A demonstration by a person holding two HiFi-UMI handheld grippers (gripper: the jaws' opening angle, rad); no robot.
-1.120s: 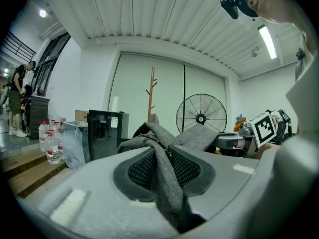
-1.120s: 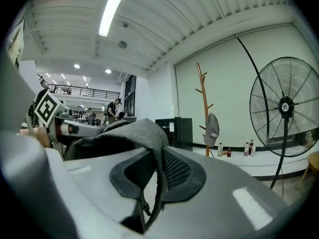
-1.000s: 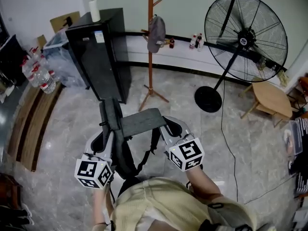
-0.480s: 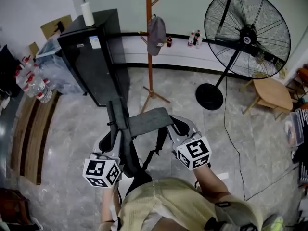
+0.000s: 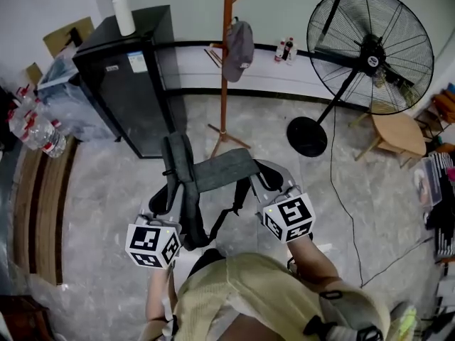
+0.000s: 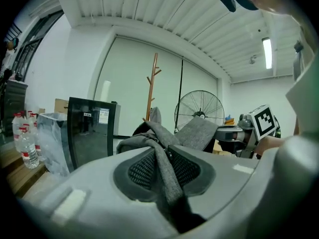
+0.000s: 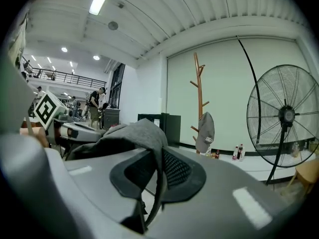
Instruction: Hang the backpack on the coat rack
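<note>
A grey backpack (image 5: 213,172) hangs in the air between my two grippers, its black straps dangling below. My left gripper (image 5: 169,194) is shut on a grey shoulder strap (image 6: 162,156) of the bag. My right gripper (image 5: 259,180) is shut on the bag's grey fabric (image 7: 144,136) at the other side. The wooden coat rack (image 5: 227,62) stands ahead by the far wall, with a grey cap (image 5: 239,48) hanging on one peg. In the gripper views, the coat rack (image 6: 151,86) and the coat rack (image 7: 199,103) rise beyond the bag.
A black mini fridge (image 5: 131,77) stands left of the rack with a white roll (image 5: 123,14) on top. A large standing fan (image 5: 370,48) is at the right, its cable trailing over the floor. A small wooden table (image 5: 398,133) and water bottles (image 5: 35,130) sit at the sides.
Both grippers have carried the backpack forward toward the coat rack, which now looks closer. The grip on both sides is unchanged.
</note>
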